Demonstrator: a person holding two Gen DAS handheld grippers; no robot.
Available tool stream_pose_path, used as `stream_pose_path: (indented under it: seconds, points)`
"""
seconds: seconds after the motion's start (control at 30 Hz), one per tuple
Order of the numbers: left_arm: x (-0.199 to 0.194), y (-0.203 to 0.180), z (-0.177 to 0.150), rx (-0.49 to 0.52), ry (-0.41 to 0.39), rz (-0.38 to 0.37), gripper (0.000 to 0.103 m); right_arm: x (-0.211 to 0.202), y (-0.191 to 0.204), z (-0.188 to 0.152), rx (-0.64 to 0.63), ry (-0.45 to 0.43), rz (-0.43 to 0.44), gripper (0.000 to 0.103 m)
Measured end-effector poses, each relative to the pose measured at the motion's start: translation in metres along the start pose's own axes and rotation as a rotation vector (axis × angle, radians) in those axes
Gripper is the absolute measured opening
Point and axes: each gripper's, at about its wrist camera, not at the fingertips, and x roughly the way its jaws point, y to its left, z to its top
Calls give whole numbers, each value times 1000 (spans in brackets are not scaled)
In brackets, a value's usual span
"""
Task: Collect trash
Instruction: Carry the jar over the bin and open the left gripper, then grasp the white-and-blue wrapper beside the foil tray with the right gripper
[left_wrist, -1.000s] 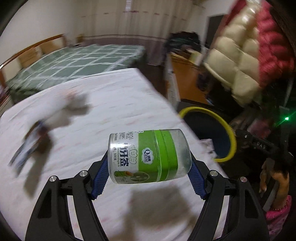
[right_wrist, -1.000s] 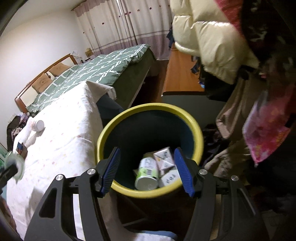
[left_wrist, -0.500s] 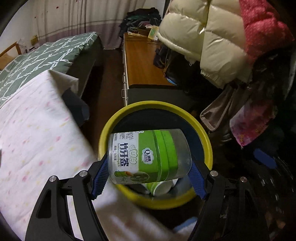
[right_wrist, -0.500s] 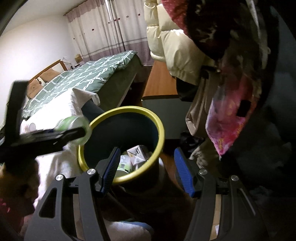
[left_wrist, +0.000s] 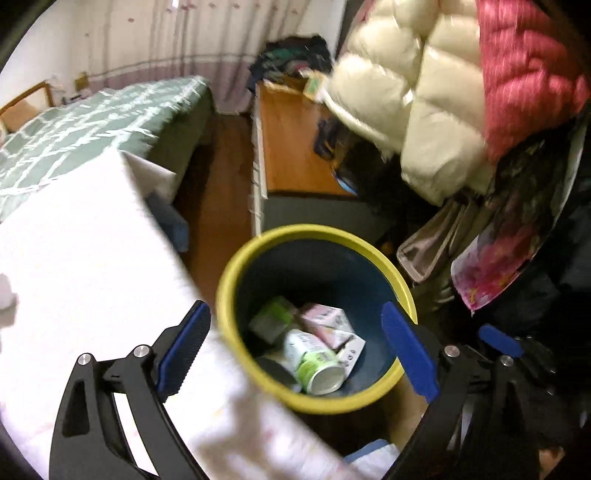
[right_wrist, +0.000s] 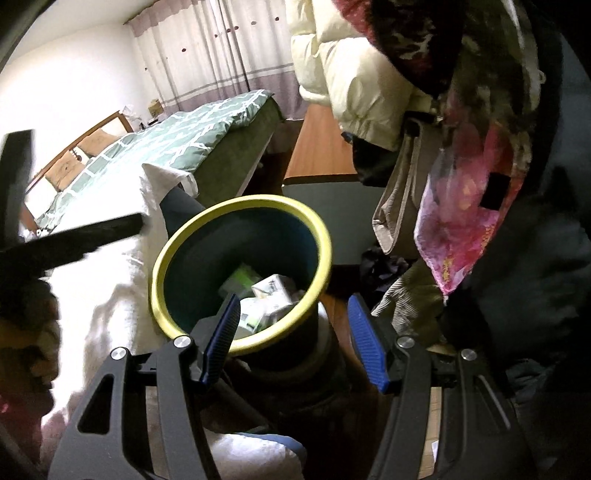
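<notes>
Dim indoor light, blown-out glare on the white sheet (left_wrist: 74, 266), motion blur, heavy fisheye edge warping.

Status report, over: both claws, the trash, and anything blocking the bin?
Left claw open, empty, above the bin. Right claw open, empty. Green jar in the bin beside cartons. Bin mouth unobstructed.

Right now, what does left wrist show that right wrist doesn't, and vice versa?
Left wrist only: it looks more steeply into the bin, so a green-labelled can lying on its side with its metal end showing is clear, and the red puffer jacket hangs at upper right.

Right wrist only: the left gripper's black frame reaching in beside the bin, the bed's wooden headboard, and the bin's dark outer wall.

Both: the yellow-rimmed bin holding cartons, the green checked bed, the cream puffer jacket, and open, empty blue-padded fingers.
</notes>
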Motion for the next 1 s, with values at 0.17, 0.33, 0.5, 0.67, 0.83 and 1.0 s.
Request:
stream_pose_path:
  seconds: [0.17, 0.33, 0.5, 0.67, 0.83, 1.0]
  points:
    - [-71, 38, -28, -60, -80, 73, 94, 8, 33, 5, -58, 17, 45, 58]
    - [-155, 91, -74, -153, -178, 213, 97, 18, 96, 18, -165, 30, 155, 58]
    - [-232, 144, -126, -282, -263, 375, 98, 29, 172, 29, -284, 65, 293, 58]
    - [-278, 184, -168, -385, -296, 461, 98, 37, 254, 37, -396, 80, 393, 58]
    - [-294, 210, -196, -441, -295, 481, 98, 45, 324, 34, -477, 105, 445, 58]
    - [-304, 223, -211, -459, -309, 493, 98, 43, 375, 16, -539, 146, 524, 58]
